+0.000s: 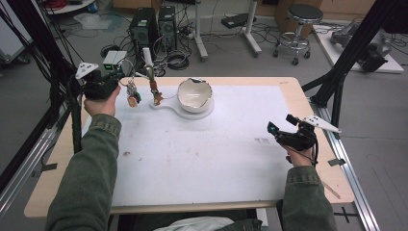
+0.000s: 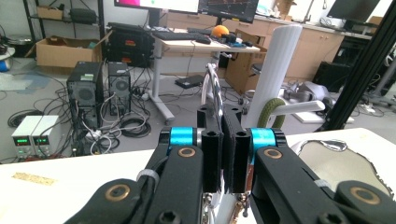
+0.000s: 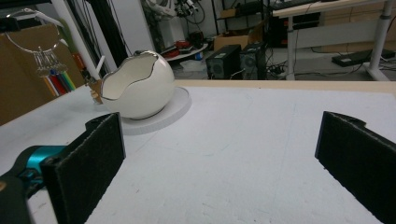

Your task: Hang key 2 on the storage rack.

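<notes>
My left gripper [image 1: 119, 76] is at the table's far left, shut on a thin metal key ring [image 1: 127, 68] with several keys and tags [image 1: 131, 95] hanging below it. In the left gripper view the ring [image 2: 212, 88] rises from between the closed jaws of the left gripper [image 2: 223, 135]. Just beyond it stands a white post [image 2: 275, 70] with a side arm [image 2: 306, 107], part of it wrapped in green. A white egg-shaped bowl [image 1: 195, 95] sits on the stand's white base [image 1: 166, 107]. My right gripper [image 1: 281, 122] hovers open near the right edge, with nothing between the jaws [image 3: 219, 149].
A brown tag [image 1: 156, 94] hangs by the post [image 1: 147, 57], beside the bowl [image 3: 137, 88]. A white mat [image 1: 202, 154] covers the wooden table. Computers, cables and a stool [image 1: 300, 29] stand on the floor beyond the far edge. Black frame struts rise at both sides.
</notes>
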